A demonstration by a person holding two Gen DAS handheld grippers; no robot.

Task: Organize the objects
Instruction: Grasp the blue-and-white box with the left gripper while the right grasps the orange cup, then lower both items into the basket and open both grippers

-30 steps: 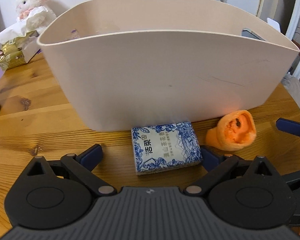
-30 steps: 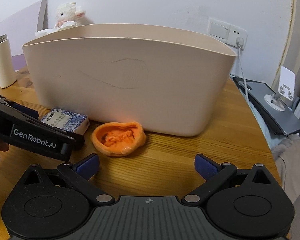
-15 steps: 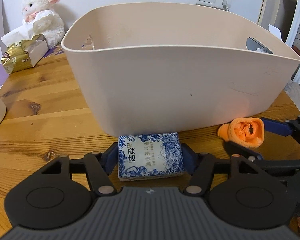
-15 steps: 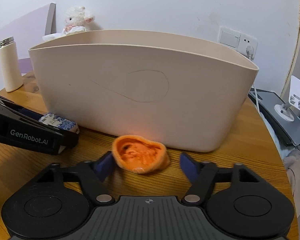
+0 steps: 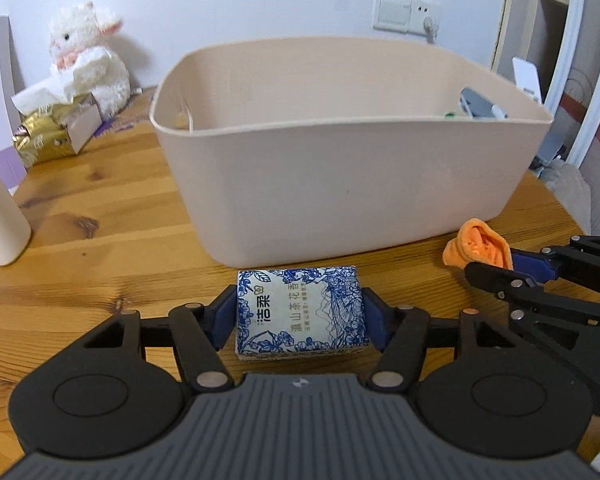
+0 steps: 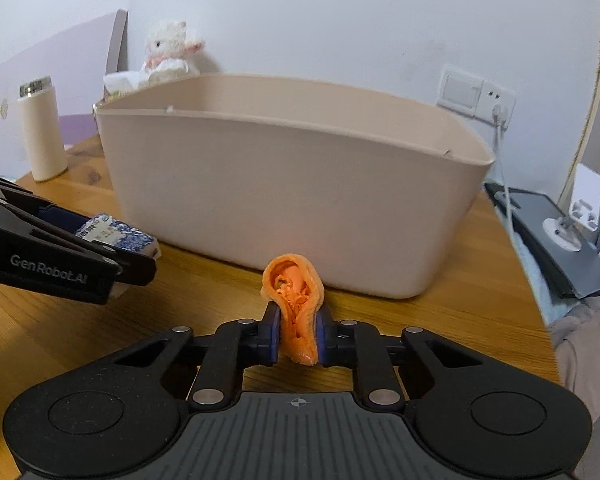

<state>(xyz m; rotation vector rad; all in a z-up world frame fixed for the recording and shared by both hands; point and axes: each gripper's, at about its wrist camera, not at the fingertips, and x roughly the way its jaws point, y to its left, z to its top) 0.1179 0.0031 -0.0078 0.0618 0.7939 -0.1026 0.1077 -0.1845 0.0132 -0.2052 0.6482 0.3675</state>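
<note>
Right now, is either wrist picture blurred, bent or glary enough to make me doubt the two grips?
Left wrist view: sharp up close, the blue-and-white tissue packet reads clearly between the left tool; fisheye bows the beige plastic tub rim; corners dark. Right wrist view: the squashed orange soft toy in the right tool is crisp, the white plush lamb soft; no harsh glare.

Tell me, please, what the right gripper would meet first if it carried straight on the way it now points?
Most likely the near wall of the beige bin. The right gripper, shut on the orange cloth, points straight at that wall, with only bare wooden table between. The cloth would probably touch first; the exact gap is hard to judge.
</note>
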